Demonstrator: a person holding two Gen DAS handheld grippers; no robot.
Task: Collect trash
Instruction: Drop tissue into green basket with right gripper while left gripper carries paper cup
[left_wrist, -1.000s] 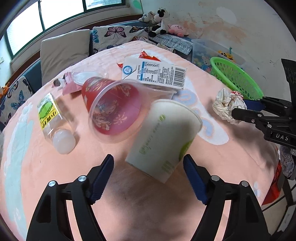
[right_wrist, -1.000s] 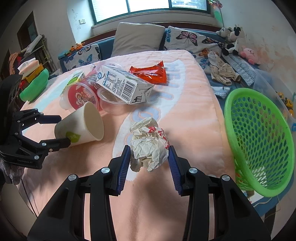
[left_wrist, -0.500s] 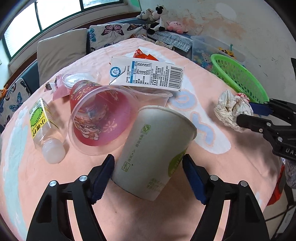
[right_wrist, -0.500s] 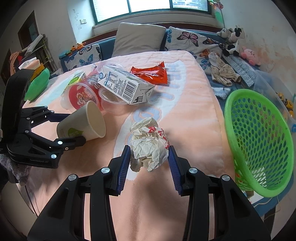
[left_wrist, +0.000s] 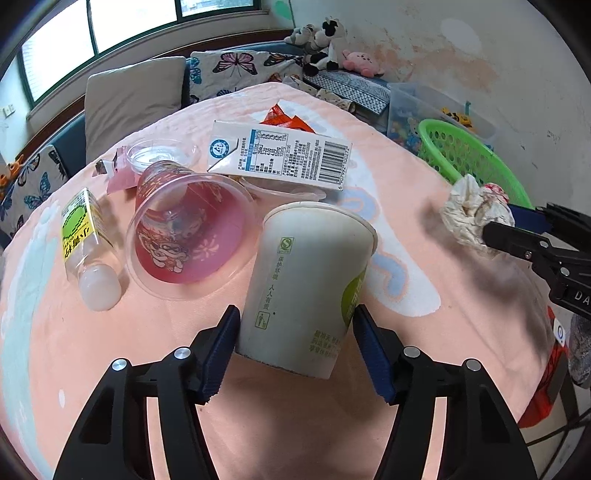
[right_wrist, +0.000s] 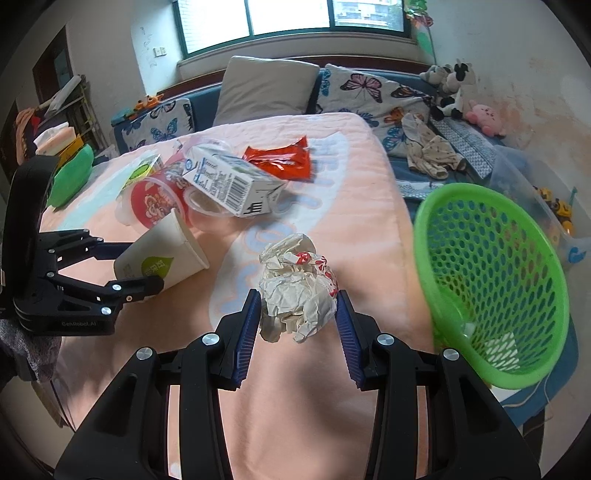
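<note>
My left gripper (left_wrist: 295, 336) is shut on a white paper cup (left_wrist: 310, 288) with green print, its fingers on both sides of the base. The cup also shows in the right wrist view (right_wrist: 162, 254), held by the left gripper (right_wrist: 129, 266). My right gripper (right_wrist: 297, 317) is shut on a crumpled paper ball (right_wrist: 297, 291), held above the pink cover; the ball also shows in the left wrist view (left_wrist: 472, 218). A green mesh basket (right_wrist: 491, 288) stands right of the ball, at the bed's edge.
On the pink bed cover (left_wrist: 147, 350) lie a red clear plastic cup (left_wrist: 184, 236), a milk carton (left_wrist: 280, 155), a small bottle (left_wrist: 88, 247), a clear lid (left_wrist: 162, 155) and a red wrapper (right_wrist: 280, 162). Pillows and plush toys lie behind.
My left gripper has closed in on the paper cup and now grips its base. The right gripper still holds the paper ball and has barely moved.
</note>
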